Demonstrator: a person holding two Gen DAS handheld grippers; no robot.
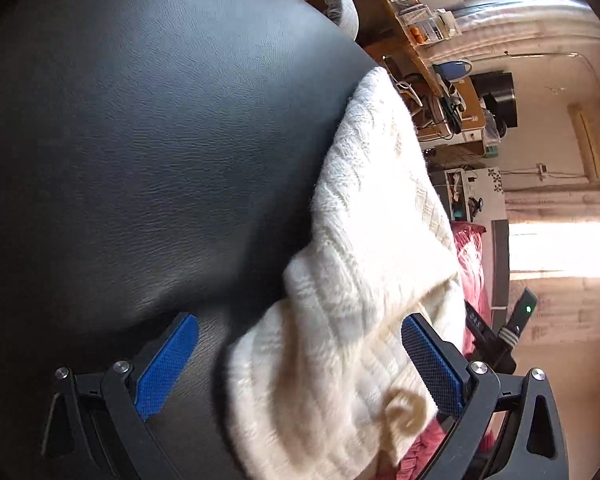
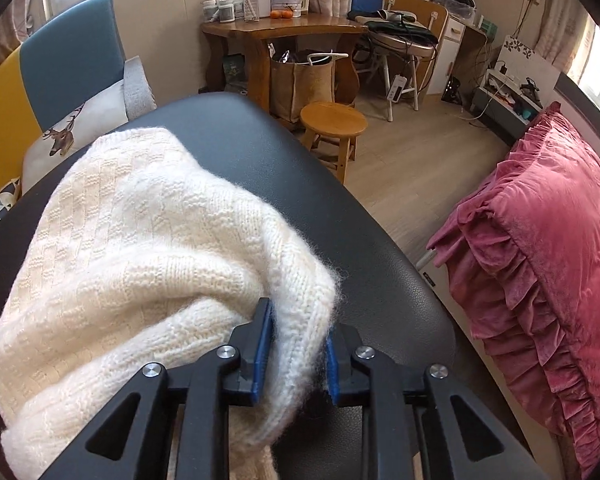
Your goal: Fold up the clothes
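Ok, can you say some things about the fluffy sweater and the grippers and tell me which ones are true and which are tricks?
1. The right gripper is pinching a fold of the cream sweater. True.
2. The left gripper is squeezed tight on the sweater. False: its blue pads are spread wide apart, with the sweater lying loose between them.
3. The sweater lies on a black padded surface. True.
4. The sweater is bright green. False: it is cream-white and fuzzy.
5. A round wooden stool stands on the floor beyond the black surface. True.
6. The pink ruffled cushion is sitting on top of the sweater. False: it is off to the side, apart from it.
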